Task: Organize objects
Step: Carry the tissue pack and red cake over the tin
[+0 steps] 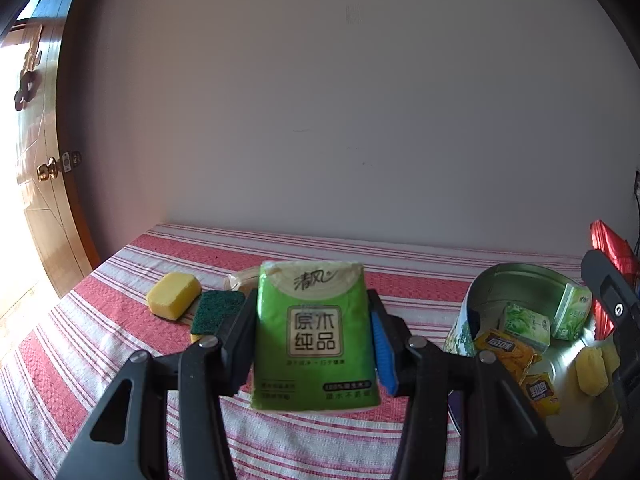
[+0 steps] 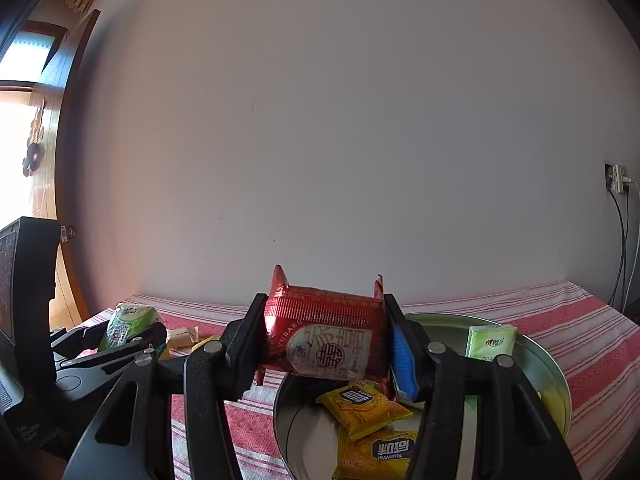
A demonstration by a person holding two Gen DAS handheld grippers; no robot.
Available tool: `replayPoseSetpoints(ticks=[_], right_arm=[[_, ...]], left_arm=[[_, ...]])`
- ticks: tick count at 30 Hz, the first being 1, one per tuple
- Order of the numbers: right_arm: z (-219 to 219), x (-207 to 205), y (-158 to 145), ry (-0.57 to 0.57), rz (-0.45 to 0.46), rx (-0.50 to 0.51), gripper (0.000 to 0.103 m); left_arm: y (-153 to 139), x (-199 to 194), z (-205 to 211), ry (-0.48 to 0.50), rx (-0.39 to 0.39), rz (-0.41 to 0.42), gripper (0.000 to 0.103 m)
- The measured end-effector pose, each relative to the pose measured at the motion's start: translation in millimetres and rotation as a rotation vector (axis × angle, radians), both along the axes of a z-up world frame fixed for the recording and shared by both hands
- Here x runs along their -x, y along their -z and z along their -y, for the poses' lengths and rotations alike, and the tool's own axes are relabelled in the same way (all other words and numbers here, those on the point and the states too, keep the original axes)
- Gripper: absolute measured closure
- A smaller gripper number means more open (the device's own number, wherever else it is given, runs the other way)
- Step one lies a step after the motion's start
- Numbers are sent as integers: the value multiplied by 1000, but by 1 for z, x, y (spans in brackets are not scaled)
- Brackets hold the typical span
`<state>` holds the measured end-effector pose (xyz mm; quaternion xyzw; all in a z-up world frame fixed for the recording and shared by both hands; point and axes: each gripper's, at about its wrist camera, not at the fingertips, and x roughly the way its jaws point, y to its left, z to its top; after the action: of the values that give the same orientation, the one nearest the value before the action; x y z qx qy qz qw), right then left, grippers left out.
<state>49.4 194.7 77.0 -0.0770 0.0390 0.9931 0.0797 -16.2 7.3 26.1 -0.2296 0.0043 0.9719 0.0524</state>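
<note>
I am holding a green tissue pack [image 1: 314, 338] upright in my left hand-held gripper [image 1: 312, 340], its pads pinching the pack's two narrow sides so the printed face is looking back at me and nothing is sagging. My right hand-held gripper [image 2: 326, 336] is clamping a red foil packet [image 2: 326, 330] by its ends, over the near rim of the round metal tin [image 2: 556, 376]. I judge both are heading for that tin, which is sitting to the right on the striped tabletop [image 1: 120, 344] and already collecting yellow snack packets [image 2: 362, 402] and small tissue packs [image 1: 524, 326]. A yellow sponge [image 1: 174, 294] and a green scouring pad [image 1: 216, 310] are lying left, apart.
</note>
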Motion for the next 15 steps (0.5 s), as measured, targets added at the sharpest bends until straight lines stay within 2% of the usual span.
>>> replayPoseSetpoints(ticks=[7, 10, 15], right_arm=[[-19, -13, 1, 33, -13, -14, 45], [-14, -10, 3, 51, -11, -13, 45], [-47, -33, 1, 83, -19, -7, 45]], left_arm=[[0, -8, -23, 42, 11, -1, 54], [0, -11, -35, 62, 24, 0, 54], [2, -15, -50, 94, 30, 1, 54]])
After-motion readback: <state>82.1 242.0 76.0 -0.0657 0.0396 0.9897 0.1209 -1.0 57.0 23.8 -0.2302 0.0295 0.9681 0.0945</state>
